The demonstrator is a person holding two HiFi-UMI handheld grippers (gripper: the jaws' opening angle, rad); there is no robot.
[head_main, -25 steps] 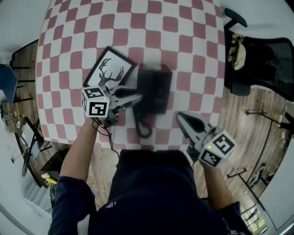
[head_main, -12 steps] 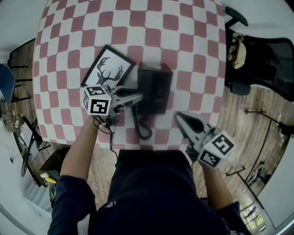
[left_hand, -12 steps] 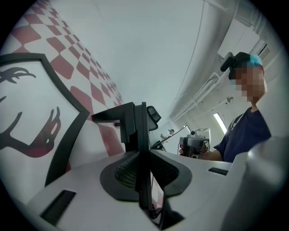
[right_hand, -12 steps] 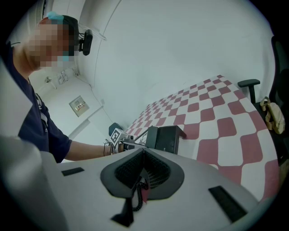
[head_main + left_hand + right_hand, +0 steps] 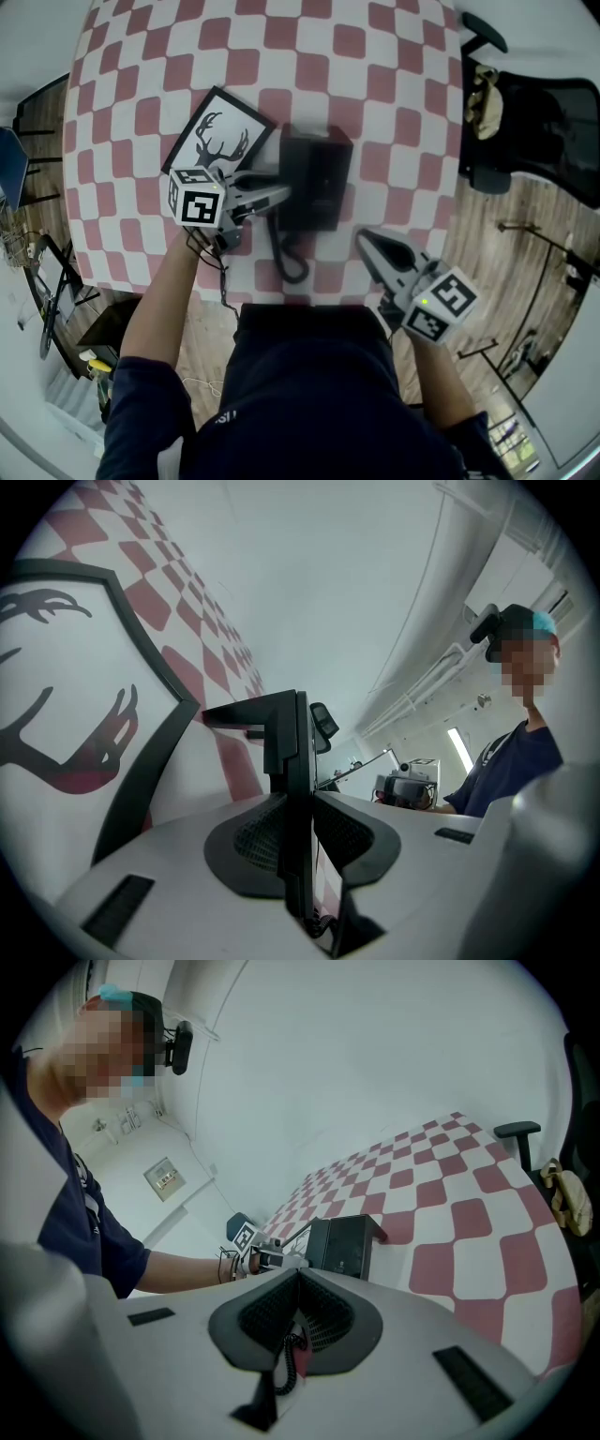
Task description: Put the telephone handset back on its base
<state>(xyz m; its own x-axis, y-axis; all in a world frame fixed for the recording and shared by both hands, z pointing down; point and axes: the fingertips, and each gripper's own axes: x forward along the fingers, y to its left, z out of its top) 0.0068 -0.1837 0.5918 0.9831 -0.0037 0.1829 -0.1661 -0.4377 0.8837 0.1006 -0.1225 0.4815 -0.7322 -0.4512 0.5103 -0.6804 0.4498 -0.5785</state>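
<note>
The black telephone base (image 5: pixel 328 178) stands mid-table, and the handset (image 5: pixel 293 183) lies along its left side. A coiled cord (image 5: pixel 291 258) loops toward me from it. My left gripper (image 5: pixel 281 193) reaches in from the left, and its tips are at the handset's edge. In the left gripper view the handset (image 5: pixel 281 728) stands edge-on between the jaws of the left gripper (image 5: pixel 307 799). The jaws are opening, but the pads still touch it. My right gripper (image 5: pixel 364 239) is shut and holds nothing. It hovers near the table's front edge, pointing at the base (image 5: pixel 347 1244).
A framed deer picture (image 5: pixel 220 141) lies just left of the phone, under the left gripper. The checked tablecloth (image 5: pixel 394 84) covers the table. A black office chair (image 5: pixel 534 122) stands off the table's right edge. The cord (image 5: pixel 293 1358) shows between the right jaws.
My left gripper has shifted a little farther up the table with its tips still at the handset. The right gripper has barely moved.
</note>
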